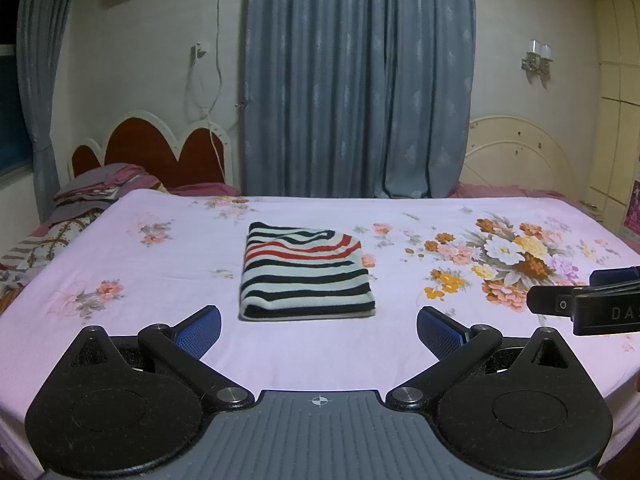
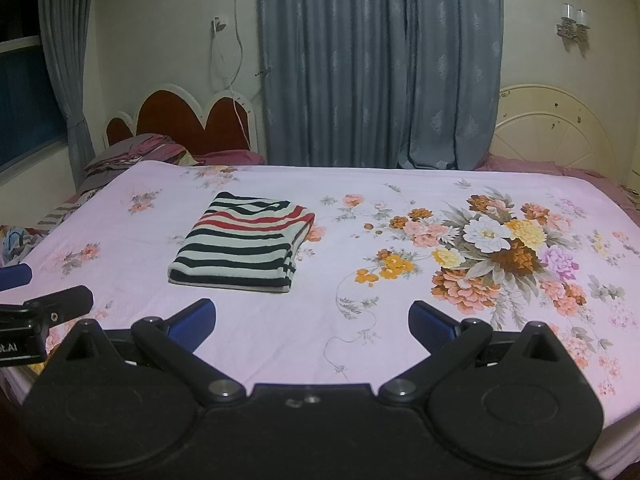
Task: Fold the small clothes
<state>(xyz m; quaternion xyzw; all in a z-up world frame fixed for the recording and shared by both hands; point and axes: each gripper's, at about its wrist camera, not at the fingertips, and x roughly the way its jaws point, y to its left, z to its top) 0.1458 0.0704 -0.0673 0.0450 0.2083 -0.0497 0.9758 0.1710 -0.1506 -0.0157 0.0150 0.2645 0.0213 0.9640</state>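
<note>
A small striped garment (image 1: 306, 274), white with black and red stripes, lies folded into a neat rectangle on the pink floral bedsheet (image 1: 168, 256). In the right wrist view the same garment (image 2: 244, 242) sits left of centre. My left gripper (image 1: 318, 330) hovers just in front of it, open, nothing between its blue pads. My right gripper (image 2: 312, 322) is open too, held over bare sheet to the right of the garment. The right gripper's side (image 1: 588, 306) shows at the left wrist view's right edge; the left gripper's side (image 2: 36, 308) shows at the right wrist view's left edge.
The bed runs wide, with a big flower print (image 2: 500, 248) on the right. A pile of bedding (image 1: 100, 188) lies at the far left by a red headboard (image 1: 160, 148). Blue curtains (image 1: 356, 80) hang behind, and a cream headboard (image 1: 516, 152) stands at back right.
</note>
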